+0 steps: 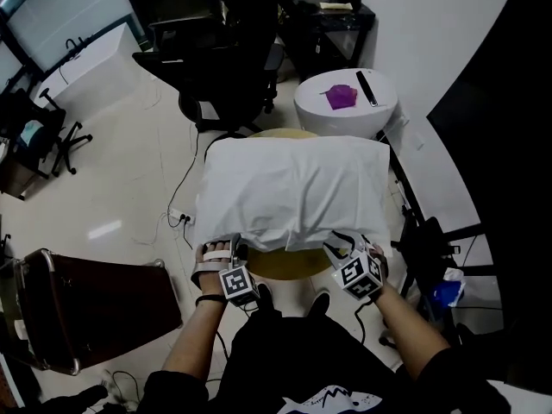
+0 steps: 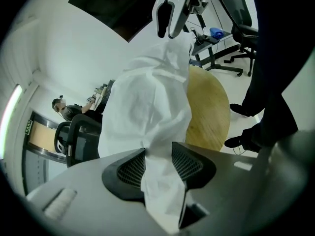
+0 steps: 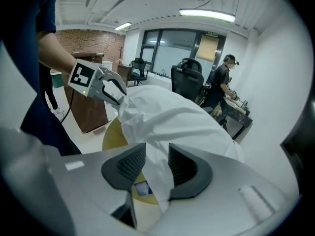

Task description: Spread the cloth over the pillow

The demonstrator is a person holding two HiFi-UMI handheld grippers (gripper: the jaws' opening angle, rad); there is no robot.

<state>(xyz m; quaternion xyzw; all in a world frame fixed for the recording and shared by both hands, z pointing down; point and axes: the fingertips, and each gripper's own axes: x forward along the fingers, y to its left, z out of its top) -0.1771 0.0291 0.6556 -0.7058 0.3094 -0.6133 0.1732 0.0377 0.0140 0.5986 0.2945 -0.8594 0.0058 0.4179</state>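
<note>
We find the left tongs (image 1: pixel 222 247) and right tongs (image 1: pixel 341 242) each pinching a near corner of the cloth (image 1: pixel 293 188) at the near edge of the surface (image 1: pixel 285 266), evidently to draw it flat over the pillow.

The cloth (image 1: pixel 293 188) lies on the table (image 1: pixel 285 267), left tool (image 1: pixel 228 247) and right tool (image 1: pixel 341 242) at its near corners.
</note>
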